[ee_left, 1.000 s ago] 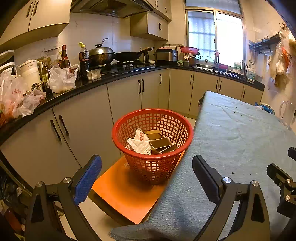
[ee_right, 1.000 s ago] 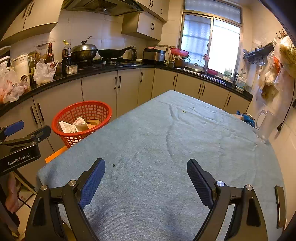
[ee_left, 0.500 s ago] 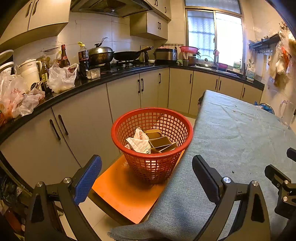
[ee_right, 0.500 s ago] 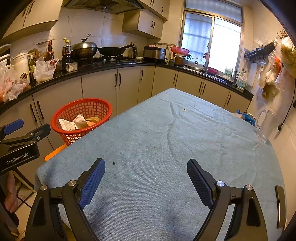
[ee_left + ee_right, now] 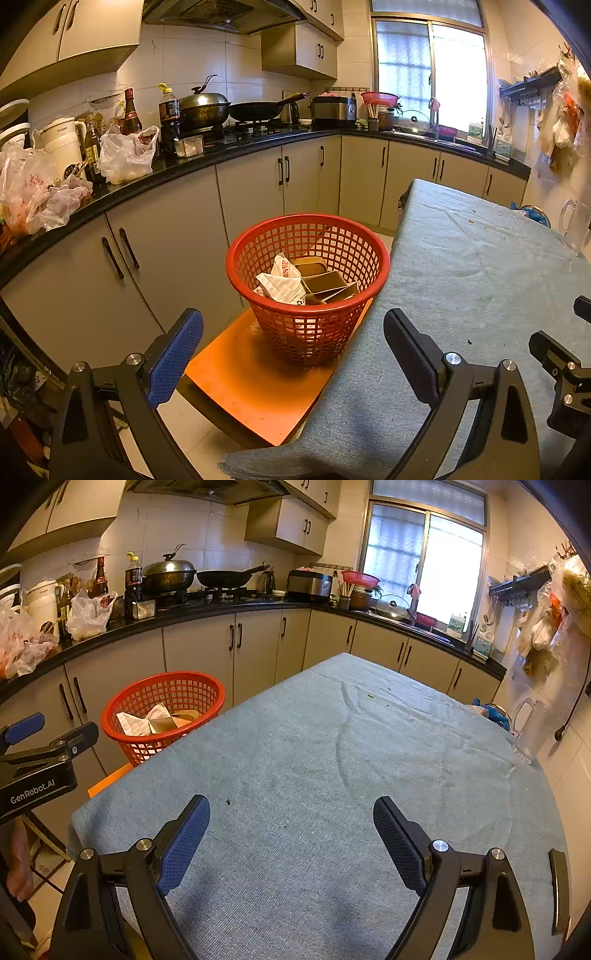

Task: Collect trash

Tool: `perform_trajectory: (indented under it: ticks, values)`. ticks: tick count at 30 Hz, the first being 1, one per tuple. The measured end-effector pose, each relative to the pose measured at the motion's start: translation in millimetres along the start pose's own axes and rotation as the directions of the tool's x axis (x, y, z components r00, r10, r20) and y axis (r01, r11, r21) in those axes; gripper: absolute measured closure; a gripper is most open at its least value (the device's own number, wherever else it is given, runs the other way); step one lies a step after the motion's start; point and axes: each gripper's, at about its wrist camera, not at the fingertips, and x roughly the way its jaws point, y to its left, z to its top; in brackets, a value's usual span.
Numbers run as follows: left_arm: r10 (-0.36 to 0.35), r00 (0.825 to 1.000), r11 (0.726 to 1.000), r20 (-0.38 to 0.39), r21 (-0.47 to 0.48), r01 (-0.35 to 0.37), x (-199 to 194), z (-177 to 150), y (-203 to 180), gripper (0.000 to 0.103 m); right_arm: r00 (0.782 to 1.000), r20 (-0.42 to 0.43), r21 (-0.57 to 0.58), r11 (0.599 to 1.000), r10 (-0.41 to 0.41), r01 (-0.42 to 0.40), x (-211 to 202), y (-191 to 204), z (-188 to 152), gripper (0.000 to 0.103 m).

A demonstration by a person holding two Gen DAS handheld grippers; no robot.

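Daylight glares through the window (image 5: 424, 561) (overexposed); sharp focus; fisheye-bent edges.

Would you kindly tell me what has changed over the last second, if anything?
Almost nothing. The right claw has drifted slightly, so the table and red basket sit a little lower in its view. Nothing was gripped or released. The left claw stays open and empty, and the paper and cartons remain in the basket.

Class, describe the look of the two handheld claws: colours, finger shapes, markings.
Both the left claw and right claw have black frames with silver bolts and textured pads, one blue, one black. The left claw's body reads "GenRobot.AI" in white in the right wrist view. No cables visible.
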Motion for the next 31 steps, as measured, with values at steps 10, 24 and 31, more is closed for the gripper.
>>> perform_trajectory:
  ticks: [10, 24, 31]
  values:
    - [0.001, 1.0, 1.0, -0.002, 0.0, -0.001, 0, -1, 2, 0.005, 1.0, -0.003, -0.002, 1.0, 0.002, -0.002, 2, 0, 0, 0.01]
    - [-0.012, 1.0, 1.0, -0.005, 0.001, 0.012, 0, -2, 1, 0.005, 1.0, -0.003, -0.002, 1.0, 0.004, -0.004, 3, -2, -2, 0.01]
    - [-0.056, 0.998, 0.996, 0.007, 0.068, 0.055, -2, 5, -33, 0.005, 0.999, -0.017, 0.047, 0.998, -0.028, 0.029, 4, -25, -12, 0.01]
